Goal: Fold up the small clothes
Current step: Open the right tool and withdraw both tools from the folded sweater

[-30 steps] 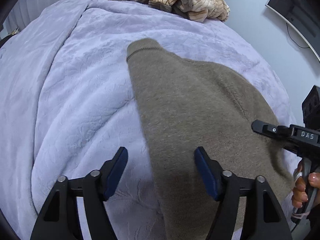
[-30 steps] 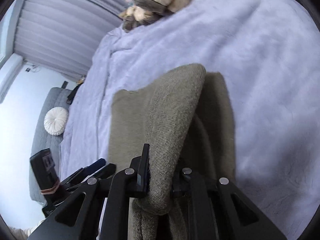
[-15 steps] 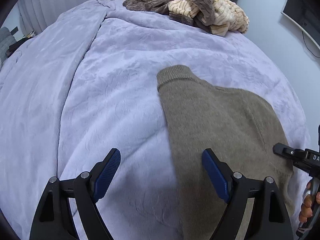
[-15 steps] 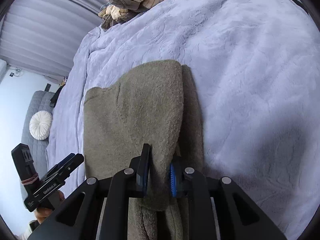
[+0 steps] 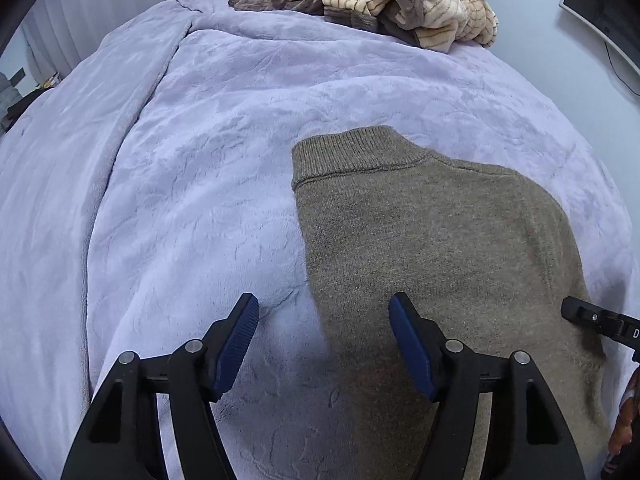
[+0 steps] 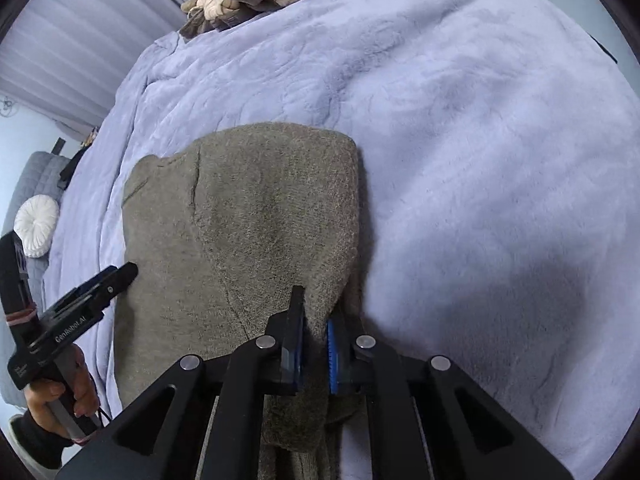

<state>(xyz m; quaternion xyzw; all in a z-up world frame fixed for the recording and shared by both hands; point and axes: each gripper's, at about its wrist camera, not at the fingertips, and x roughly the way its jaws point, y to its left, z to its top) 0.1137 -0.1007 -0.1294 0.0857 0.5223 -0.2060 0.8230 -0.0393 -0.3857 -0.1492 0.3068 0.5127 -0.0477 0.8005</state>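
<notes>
Clearly, our right gripper (image 6: 314, 344) was clamped on a bunched fold of the grey-brown sweater (image 6: 248, 232) at the lower centre of its own view, the blue pads nearly together with knit pinched between them, its jaws having just been closing a little further on the cloth; we judged the hold was there to carry that side of the garment over and lay it on the body, since a doubled edge ran up the right side of the sweater from the pads. Our left gripper (image 5: 324, 344) stood fairly wide at the bottom of its view with nothing between the pads; its jaws had just been closing somewhat, and the sweater's left edge ran up between them, the right pad over knit and the left pad over bare blanket. We took this as readiness to catch that edge next. Outward from there, the sweater lay flat on the lilac blanket (image 5: 192, 168), collar (image 5: 352, 152) pointing toward the upper part of the frame, filling the lower right of the left view. A heap of tan and brown striped clothes (image 5: 400, 4) sat at the top of the frame, well apart, presumably waiting their turn. At the lower left of the right view a hand (image 6: 68, 396) gripped the left tool's handle.
</notes>
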